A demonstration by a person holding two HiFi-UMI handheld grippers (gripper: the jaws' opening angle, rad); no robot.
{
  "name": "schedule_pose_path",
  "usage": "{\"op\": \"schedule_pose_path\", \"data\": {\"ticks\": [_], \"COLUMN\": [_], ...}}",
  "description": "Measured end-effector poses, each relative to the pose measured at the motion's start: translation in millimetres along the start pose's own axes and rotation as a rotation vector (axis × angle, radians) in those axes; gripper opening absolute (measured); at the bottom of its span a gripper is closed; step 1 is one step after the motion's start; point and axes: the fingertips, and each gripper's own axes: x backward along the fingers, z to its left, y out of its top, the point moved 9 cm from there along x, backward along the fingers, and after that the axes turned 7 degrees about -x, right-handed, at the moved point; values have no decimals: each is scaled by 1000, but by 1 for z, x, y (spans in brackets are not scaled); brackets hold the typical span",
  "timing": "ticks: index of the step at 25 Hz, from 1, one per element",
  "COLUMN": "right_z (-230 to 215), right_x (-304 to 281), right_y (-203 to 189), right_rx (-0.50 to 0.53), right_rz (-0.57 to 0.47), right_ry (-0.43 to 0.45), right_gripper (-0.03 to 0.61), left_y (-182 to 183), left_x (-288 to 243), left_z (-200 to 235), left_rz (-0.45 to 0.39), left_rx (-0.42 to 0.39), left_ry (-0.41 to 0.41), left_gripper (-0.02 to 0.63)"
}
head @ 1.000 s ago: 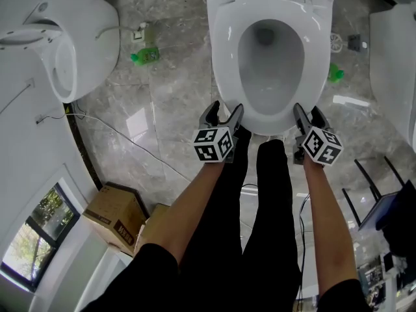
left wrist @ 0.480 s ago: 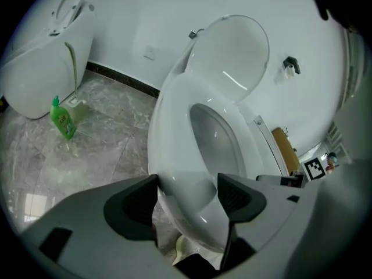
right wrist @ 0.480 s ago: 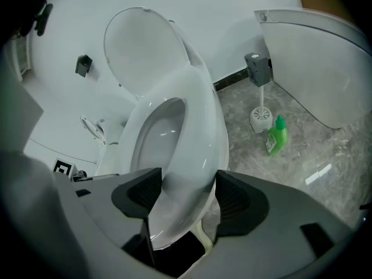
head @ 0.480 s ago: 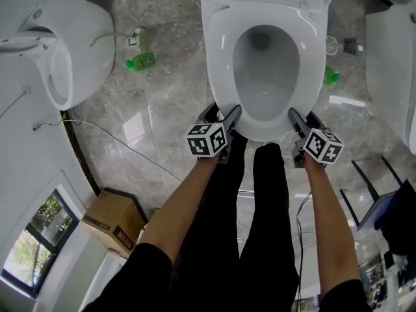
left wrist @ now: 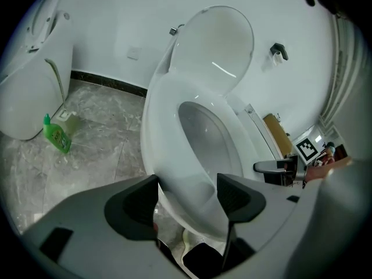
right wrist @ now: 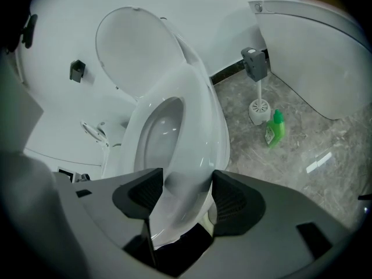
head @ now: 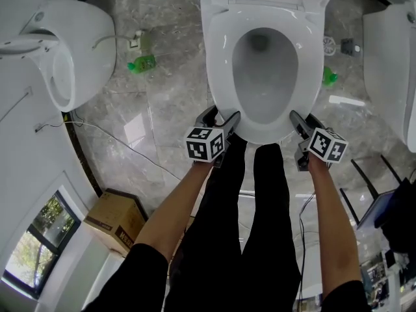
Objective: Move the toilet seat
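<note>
While the toilet seat [head: 222,70] lies down over the bowl [head: 263,77], its long axis runs from 6 to 12 o'clock in the head view, hinge at 12 below the raised lid [left wrist: 218,45]. Its front rim fills the gap between both pairs of jaws: the left gripper [head: 221,117] pinches it near 7 o'clock, the right gripper [head: 303,119] near 5 (neither hand is nearer). Lifting, I judge, means swinging that rim up and back toward 12, both grippers together.
</note>
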Motion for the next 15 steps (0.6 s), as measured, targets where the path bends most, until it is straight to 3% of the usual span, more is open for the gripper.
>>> {"op": "schedule_pose_path", "data": {"ticks": [7,15], "right_z": [24,70], "right_x": [30,81], "right_y": [8,29], "right_rx": [-25,-61], "right_rz": [2,-66], "right_ry": [12,50], "right_gripper": [279,278], "left_y": [19,60], "left_x": [32,84], "left_z": [-17,-38], "left_rz": [-57,-125], "left_rx": [108,232], "left_ry": [-2,-27], "left_gripper": [325,324]}}
